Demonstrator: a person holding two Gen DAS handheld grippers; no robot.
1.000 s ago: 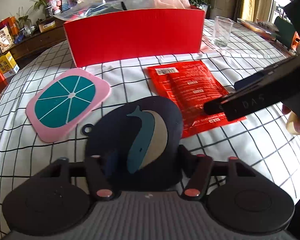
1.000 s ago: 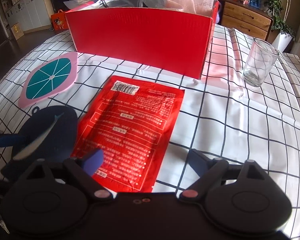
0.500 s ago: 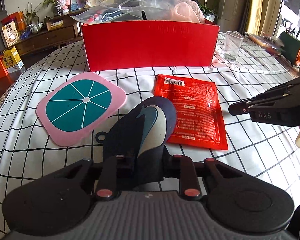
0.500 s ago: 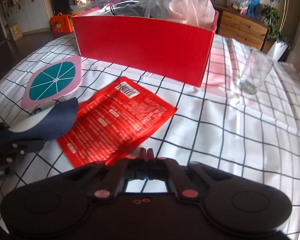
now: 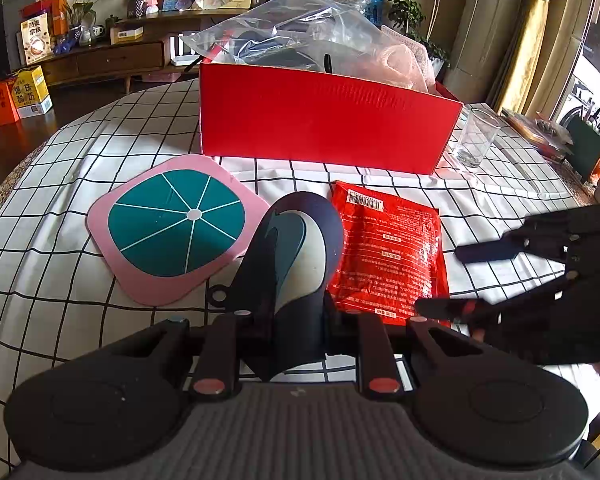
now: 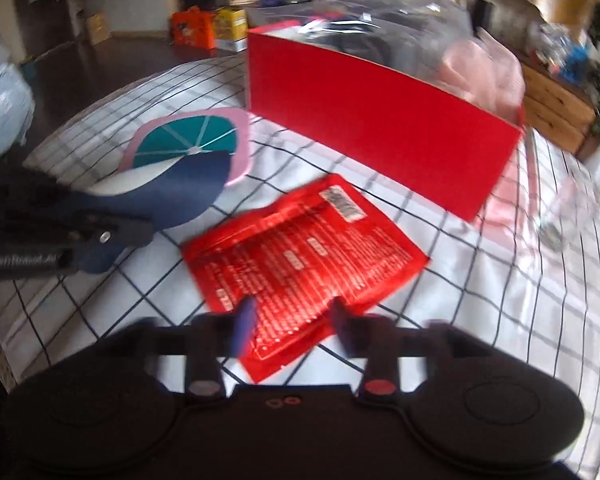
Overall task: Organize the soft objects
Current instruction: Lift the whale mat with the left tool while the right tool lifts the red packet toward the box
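My left tool [image 5: 296, 316] pinches the near edge of the round dark navy silicone mat with a whale design [image 5: 296, 248], bending it up into a curl above the tabletop [image 5: 52, 280]; it is lifted but not yet in the open red cardboard box [image 5: 324, 120]. My right tool [image 6: 290, 320] has its fingers spread on either side of the near corner of the flat glossy red foil pouch [image 6: 300, 256], which lies on the checked cloth just in front of the box; whether the fingers touch it I cannot tell through the blur. The square pink silicone mat with a teal segmented centre [image 5: 176, 228] lies flat, untouched, beside the whale mat.

By my judgement the job is partly done: the box already holds crinkled clear plastic bags [image 5: 292, 36] and something soft and pale pink, while three soft pieces remain outside. The mats look rubbery, floppy and matte; the pouch is thin, shiny and slightly wrinkled. A clear drinking glass [image 5: 474, 142] stands to the box's right.
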